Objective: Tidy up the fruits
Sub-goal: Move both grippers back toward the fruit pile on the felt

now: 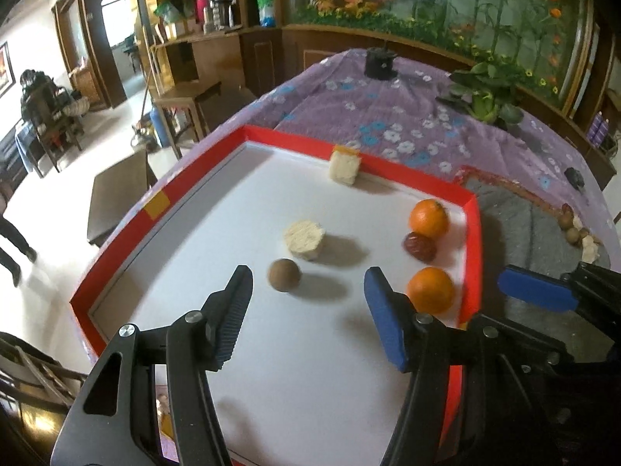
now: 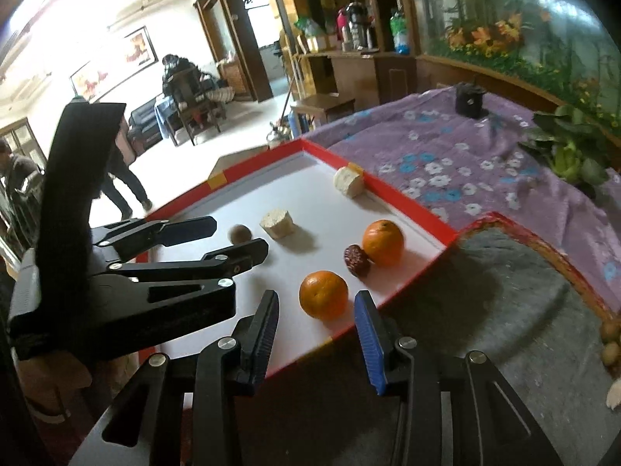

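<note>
Purple floral cloth on table (image 1: pixel 388 116), red-rimmed tray (image 1: pixel 471 233) holds 2 oranges (image 2: pixel 323 294), red date (image 2: pixel 356 259), brown fruit (image 1: pixel 284 275), 2 pale chunks. Left tool (image 1: pixel 306 291) & right tool (image 2: pixel 316 310) both wide, empty. Sorting looks barely begun; more fruit on grey mat (image 2: pixel 504 310).

The left wrist view looks down from close above the near edge of the red-rimmed tray (image 1: pixel 471 233), facing its far corner along its own jaws. The right wrist view sits just off the tray's right edge, over the grey mat (image 2: pixel 504 310), facing left and forward. Both share the tray interior and the purple-clothed bench (image 1: pixel 388 116).
</note>
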